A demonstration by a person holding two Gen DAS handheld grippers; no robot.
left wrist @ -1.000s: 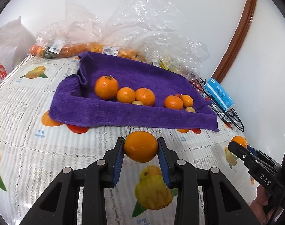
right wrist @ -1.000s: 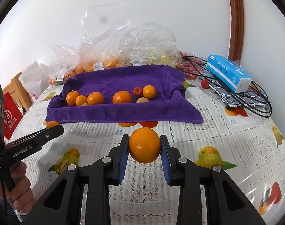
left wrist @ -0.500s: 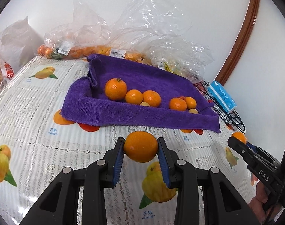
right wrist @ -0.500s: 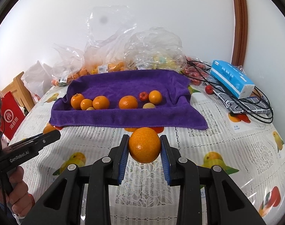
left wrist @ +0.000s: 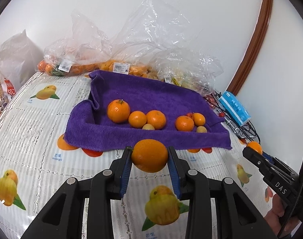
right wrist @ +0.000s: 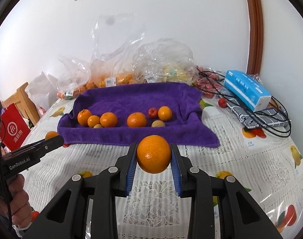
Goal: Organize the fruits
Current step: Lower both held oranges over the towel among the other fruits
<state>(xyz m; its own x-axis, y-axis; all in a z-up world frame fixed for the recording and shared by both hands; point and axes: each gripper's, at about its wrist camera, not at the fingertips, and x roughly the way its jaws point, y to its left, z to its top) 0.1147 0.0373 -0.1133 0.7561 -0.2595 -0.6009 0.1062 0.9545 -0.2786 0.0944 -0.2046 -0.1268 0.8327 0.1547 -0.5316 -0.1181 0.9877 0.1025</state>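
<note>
My left gripper (left wrist: 149, 156) is shut on an orange (left wrist: 149, 155), held above the tablecloth in front of the purple towel (left wrist: 151, 97). My right gripper (right wrist: 153, 155) is shut on another orange (right wrist: 153, 154), also short of the towel (right wrist: 135, 95). Several oranges (left wrist: 118, 111) lie in a row on the towel, with small yellow fruits (left wrist: 148, 127) and a small red fruit (right wrist: 153, 112) among them. In the left wrist view the right gripper (left wrist: 257, 155) shows at the right edge; in the right wrist view the left gripper (right wrist: 51, 139) shows at the left edge.
Clear plastic bags of fruit (left wrist: 119, 63) line the wall behind the towel. A blue tissue pack (right wrist: 247, 89), black cables (right wrist: 271, 123) and a loose red fruit (right wrist: 222, 102) lie at the right. A red bag (right wrist: 13, 129) and wooden chair (right wrist: 21, 97) stand left of the table.
Both views have drawn back slightly from the towel, which now sits a little further off. Both oranges stay clamped in the grippers.
</note>
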